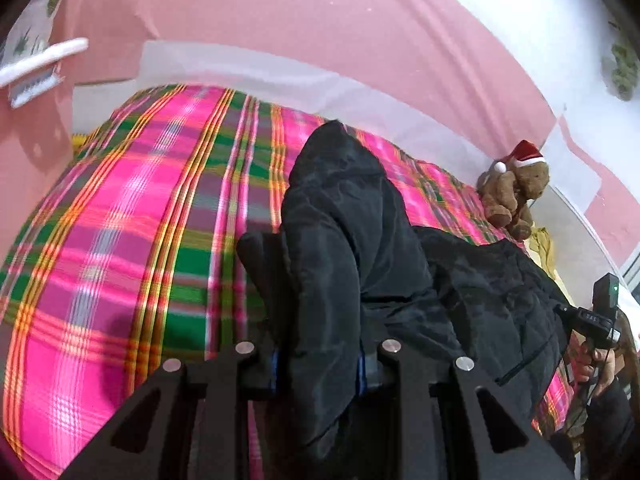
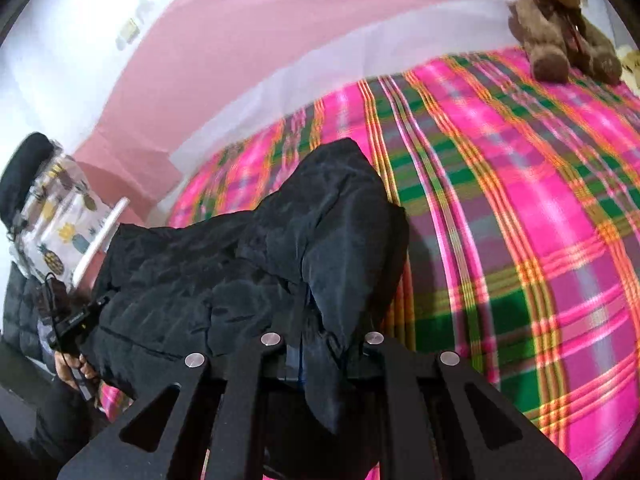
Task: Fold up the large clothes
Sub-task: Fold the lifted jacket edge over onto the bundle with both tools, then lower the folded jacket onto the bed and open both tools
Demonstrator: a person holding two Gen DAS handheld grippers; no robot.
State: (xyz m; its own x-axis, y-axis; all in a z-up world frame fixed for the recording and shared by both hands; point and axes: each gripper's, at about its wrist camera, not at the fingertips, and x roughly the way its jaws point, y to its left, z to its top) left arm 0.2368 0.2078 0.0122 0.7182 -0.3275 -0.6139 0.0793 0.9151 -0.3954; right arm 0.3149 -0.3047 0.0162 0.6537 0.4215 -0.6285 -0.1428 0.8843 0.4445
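**Black jacket lifted off the bed by both hand-held grippers**

A bed (image 1: 120,240) fills both views, covered in a pink, green and orange plaid sheet (image 2: 520,220), with a pink wall (image 1: 280,12) behind it.

The jacket (image 1: 352,248), black and padded, is bunched over the middle of the sheet. One end rises in a hump between the fingers of the left hand-held gripper (image 1: 316,364), and the other end stands up the same way in the right hand-held gripper (image 2: 320,344); the rest sags between them toward the near edge of the bed.

The left hand-held gripper is partly closed, clamped on a thick fold of jacket. The right hand-held gripper is almost fully closed on a thinner fold.

A brown teddy bear (image 1: 514,196) in a red Santa hat sits at the far corner of the bed, well apart from the jacket.
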